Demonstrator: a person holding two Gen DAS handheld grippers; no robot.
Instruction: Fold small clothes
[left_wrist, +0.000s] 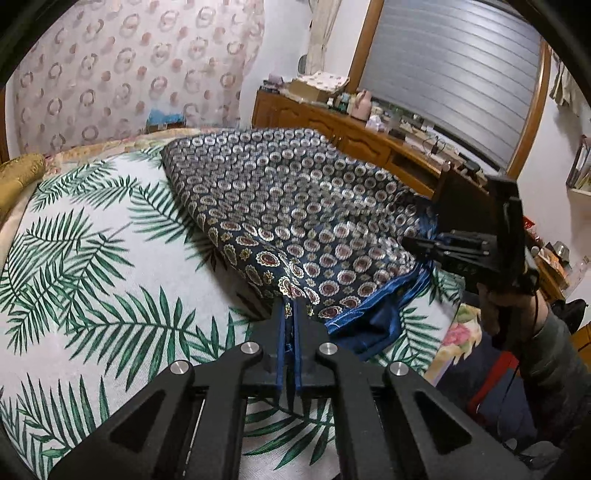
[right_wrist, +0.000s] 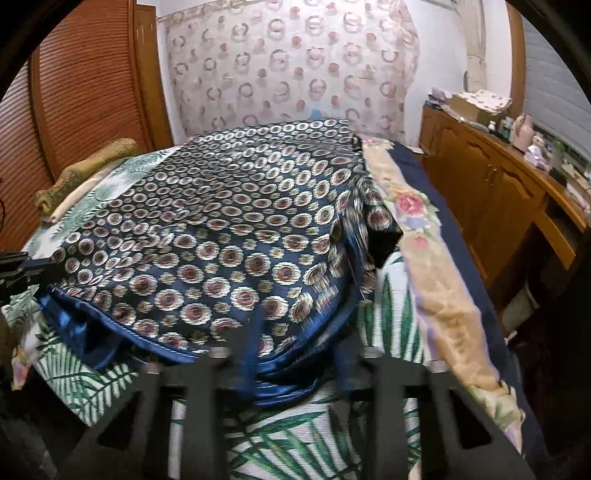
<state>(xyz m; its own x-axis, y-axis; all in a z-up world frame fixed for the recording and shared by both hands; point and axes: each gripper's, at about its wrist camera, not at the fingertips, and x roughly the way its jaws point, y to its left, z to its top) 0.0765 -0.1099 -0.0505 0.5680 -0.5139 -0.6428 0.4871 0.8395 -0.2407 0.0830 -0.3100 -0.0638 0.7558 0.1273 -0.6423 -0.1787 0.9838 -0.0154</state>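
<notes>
A navy patterned garment (left_wrist: 295, 206) with medallion print and a shiny blue hem lies on the palm-leaf sheet (left_wrist: 92, 258), lifted at its near edge. My left gripper (left_wrist: 290, 314) is shut on the garment's near corner. My right gripper (left_wrist: 417, 245) shows at the right, at the garment's other near corner. In the right wrist view the garment (right_wrist: 221, 229) spreads ahead. The right gripper (right_wrist: 295, 332) is blurred, its fingers apart, with the blue hem (right_wrist: 280, 387) bunched between them. The left gripper (right_wrist: 22, 273) shows at the left edge.
The bed has a floral blanket (right_wrist: 436, 288) along its right side and a gold pillow (left_wrist: 18, 173) at the far left. A wooden cabinet (left_wrist: 332, 125) with clutter stands beyond the bed. A louvred wooden door (right_wrist: 88, 92) is at the left.
</notes>
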